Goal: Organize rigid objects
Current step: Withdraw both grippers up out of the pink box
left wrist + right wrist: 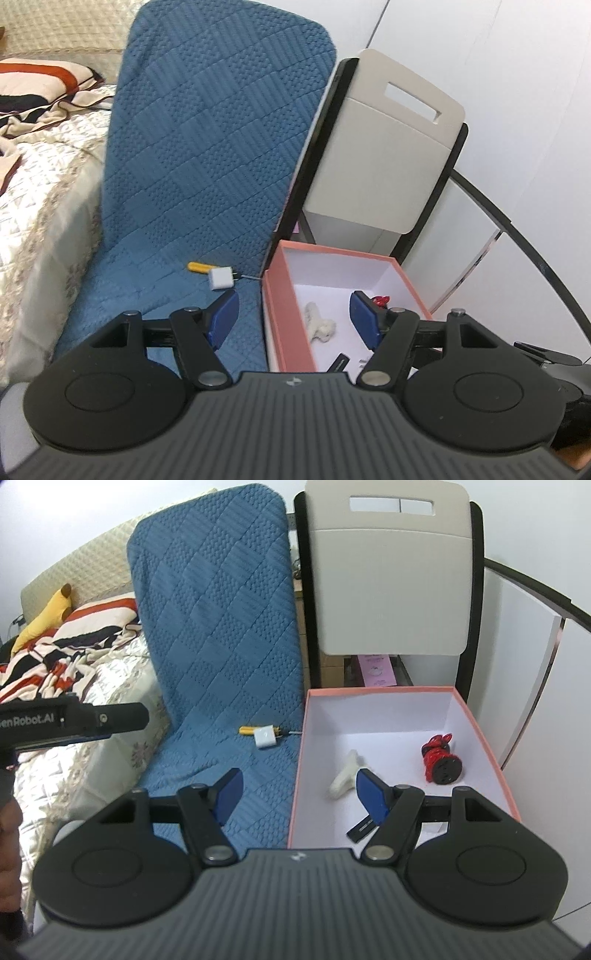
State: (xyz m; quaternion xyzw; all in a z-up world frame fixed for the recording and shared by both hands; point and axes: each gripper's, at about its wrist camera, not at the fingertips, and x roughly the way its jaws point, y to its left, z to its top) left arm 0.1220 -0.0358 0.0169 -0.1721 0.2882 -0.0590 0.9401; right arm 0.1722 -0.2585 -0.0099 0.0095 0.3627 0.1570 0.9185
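A pink box [295, 775] [280, 317] with a white inside sits beside a blue quilted chair cushion [221, 646] [207, 155]. Inside it lie a cream figurine [345, 773] [319, 323], a red toy [441, 758] [380, 301] and a flat black piece [360, 829] [338, 363]. On the cushion rest a white charger plug [266, 737] [220, 278] and a yellow tool [246, 730] [197, 266]. My left gripper [293, 319] is open and empty, straddling the box's left wall. My right gripper [297, 794] is open and empty over that same wall. In the right wrist view the left gripper's body [74, 720] shows at the left.
A beige chair back [391, 572] [384, 147] rises behind the box. A bed with a cream quilt [92, 720] [44, 184], a striped blanket [74, 642] and a yellow plush [44, 620] lies left. White cabinet doors [524, 664] stand right.
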